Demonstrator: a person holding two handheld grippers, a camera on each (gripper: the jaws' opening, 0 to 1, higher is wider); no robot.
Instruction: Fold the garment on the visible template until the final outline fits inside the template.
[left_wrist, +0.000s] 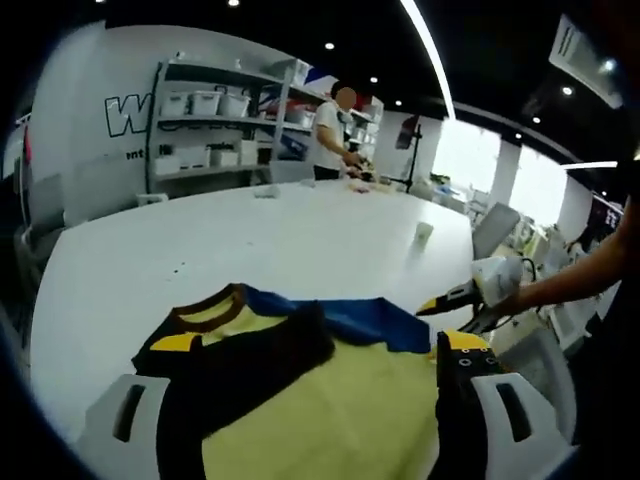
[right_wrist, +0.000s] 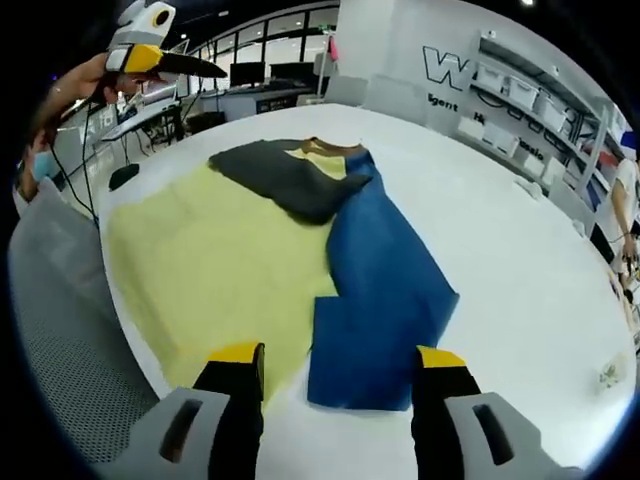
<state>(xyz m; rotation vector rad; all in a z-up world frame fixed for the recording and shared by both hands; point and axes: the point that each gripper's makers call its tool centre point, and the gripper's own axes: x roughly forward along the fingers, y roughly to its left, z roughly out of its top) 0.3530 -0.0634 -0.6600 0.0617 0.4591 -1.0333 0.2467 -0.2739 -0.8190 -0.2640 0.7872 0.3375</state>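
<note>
A yellow, blue and black fabric garment is seen spread flat on the broad white counter, near its edge. In the right gripper view, the yellow panel lies to the left, the blue panel to the right, and a black sleeve is folded across the upper part, beside the brown-trimmed collar. No template outline can be made out beneath the cloth.

The right hand-held gripper is held with its yellow-tipped black jaws wide apart, nothing between them, just above the near hem where yellow and blue meet. The left hand-held gripper is likewise held with its jaws apart, empty, over the yellow panel and the black sleeve; its jaw tips cannot be clearly made out against the dark cloth.

In the left gripper view, white storage bins are seen ranged on the grey metal shelves against the far wall; their contents cannot be told. A person in a white shirt is standing at the far end of the counter.
</note>
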